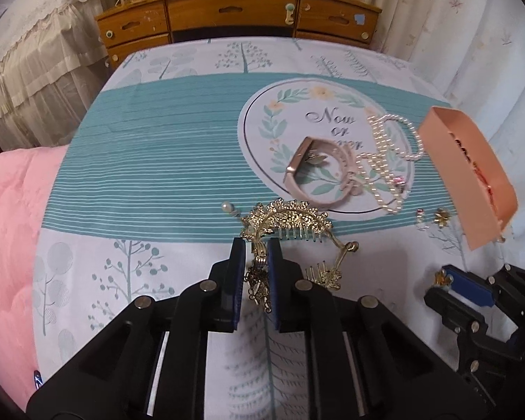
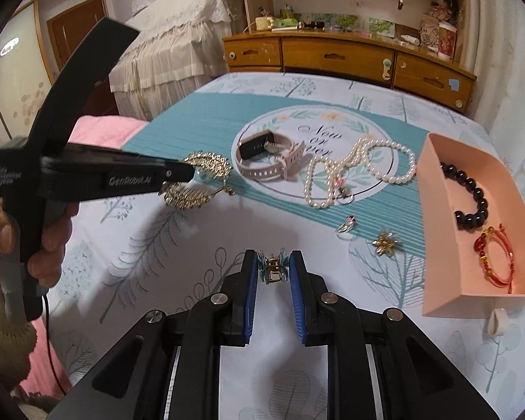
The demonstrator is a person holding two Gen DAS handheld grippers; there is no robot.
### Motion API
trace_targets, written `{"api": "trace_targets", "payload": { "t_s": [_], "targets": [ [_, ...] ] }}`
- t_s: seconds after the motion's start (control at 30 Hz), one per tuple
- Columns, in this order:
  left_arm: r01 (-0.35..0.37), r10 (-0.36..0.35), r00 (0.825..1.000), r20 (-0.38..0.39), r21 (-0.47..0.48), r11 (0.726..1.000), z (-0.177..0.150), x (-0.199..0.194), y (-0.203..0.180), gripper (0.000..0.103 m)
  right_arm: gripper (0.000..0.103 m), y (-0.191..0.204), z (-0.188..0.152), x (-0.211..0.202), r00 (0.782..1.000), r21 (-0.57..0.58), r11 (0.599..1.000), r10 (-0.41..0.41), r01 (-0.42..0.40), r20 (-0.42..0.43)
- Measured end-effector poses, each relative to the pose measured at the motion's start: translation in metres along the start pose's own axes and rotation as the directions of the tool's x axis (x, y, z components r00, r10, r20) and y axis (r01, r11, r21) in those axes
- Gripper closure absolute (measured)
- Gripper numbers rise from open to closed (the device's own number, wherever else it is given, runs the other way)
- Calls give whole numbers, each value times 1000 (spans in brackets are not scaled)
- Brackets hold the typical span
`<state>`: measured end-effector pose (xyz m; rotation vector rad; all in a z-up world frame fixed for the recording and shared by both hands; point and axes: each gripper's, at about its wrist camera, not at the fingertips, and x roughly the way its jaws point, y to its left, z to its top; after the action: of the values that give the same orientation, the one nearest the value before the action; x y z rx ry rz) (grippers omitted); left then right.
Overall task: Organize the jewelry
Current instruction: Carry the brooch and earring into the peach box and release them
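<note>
Two grippers are both loaded: our left gripper (image 1: pixel 256 255) is clamped on a gold filigree hair comb (image 1: pixel 287 220), its padded blue jaws pinching one ornate end while the rest arcs away over the bedspread (image 1: pixel 157 161), and our right gripper (image 2: pixel 272 267) is closed on a small gold hair claw clip (image 2: pixel 271 269) with pale blue petals. We judge the comb grip risky, since the comb is lacy, toothed metal held off-centre and could pivot, slip or snag its dangling chains on the soft cotton. Just beyond lie a gold flower brooch (image 2: pixel 385 241) and a small ring (image 2: pixel 346 225). Farther out, on the printed round medallion, a pink silicone-strap smartwatch (image 2: pixel 269 161) sits beside a looped, glossy pearl necklace (image 2: pixel 357 164), which could tangle if dragged. At right, the shallow pink cardboard box (image 2: pixel 434 245) already holds a dark bead bracelet (image 2: pixel 472 196) and a red cord bracelet (image 2: pixel 497 255).
</note>
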<state>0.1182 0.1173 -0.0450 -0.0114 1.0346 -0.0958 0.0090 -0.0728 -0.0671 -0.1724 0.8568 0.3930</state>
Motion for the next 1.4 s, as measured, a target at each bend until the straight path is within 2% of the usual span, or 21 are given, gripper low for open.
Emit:
{"api": "trace_targets", "payload": {
  "t_s": [0.33,0.43,0.57,0.77,0.93,1.13,1.3,1.4],
  "targets": [
    [30,-35,994,101,52,998,-2,-68,-35,93,85,-19,2,-57,994,71,997,-15,7,107],
    [34,-44,989,139,78,996,3,-91,-54,93,85,-34,4,-83,987,92,995,-51,37,151],
    [52,-73,980,186,116,992,16,-118,-84,93,85,-68,12,-117,976,155,985,-105,76,192],
    [90,-126,968,218,168,982,51,-137,-143,93,85,-132,30,-157,965,271,955,-178,123,190],
    [152,-186,966,182,183,971,85,-117,-196,93,85,-173,33,-176,960,317,939,-202,133,194],
    [188,-203,975,86,160,969,103,-52,-248,93,85,-204,20,-159,978,347,933,-152,95,140],
    [141,-155,985,78,153,978,101,-8,-270,93,85,-211,8,-123,987,329,938,-141,107,81],
    [118,-127,990,55,143,983,97,17,-272,93,85,-210,3,-100,989,319,940,-140,118,46]
  ]
}}
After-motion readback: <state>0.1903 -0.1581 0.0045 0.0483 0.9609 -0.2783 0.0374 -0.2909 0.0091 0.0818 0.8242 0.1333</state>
